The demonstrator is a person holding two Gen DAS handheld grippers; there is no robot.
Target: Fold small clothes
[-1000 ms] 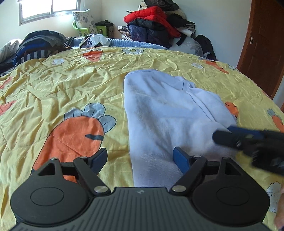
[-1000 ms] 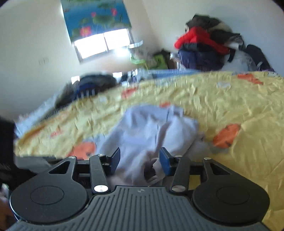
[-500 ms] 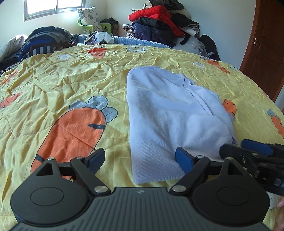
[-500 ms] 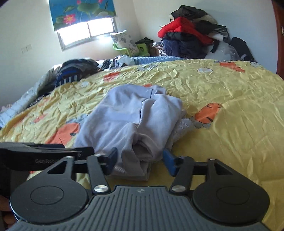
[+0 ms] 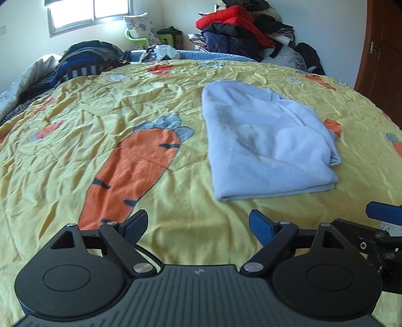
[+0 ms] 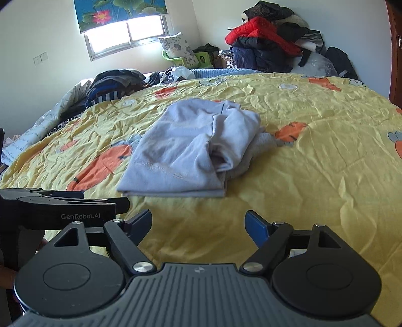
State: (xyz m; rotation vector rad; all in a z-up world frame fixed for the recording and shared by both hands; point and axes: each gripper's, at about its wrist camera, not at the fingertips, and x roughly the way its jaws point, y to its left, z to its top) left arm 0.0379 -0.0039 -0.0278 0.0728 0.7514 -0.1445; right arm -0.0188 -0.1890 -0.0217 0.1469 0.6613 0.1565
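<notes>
On the yellow carrot-print bedspread (image 5: pixel 105 130), the folded pale-blue garment (image 5: pixel 263 143) is seen lying flat. Both the left tool (image 5: pixel 198 225) and right tool (image 6: pixel 198 225) are held spread apart, near it, clamping nothing.

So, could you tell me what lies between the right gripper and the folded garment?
Only bare yellow quilt separates right gripper from light-blue garment, per right wrist view.

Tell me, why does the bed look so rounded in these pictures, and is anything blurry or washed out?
Left wrist view: the fisheye lens bows the yellow bedspread into a dome; the folded pale blue garment is sharp, and the window is blown out white. Right wrist view: same bulging, dark rounded corners, glare at the window, no motion blur.
</notes>
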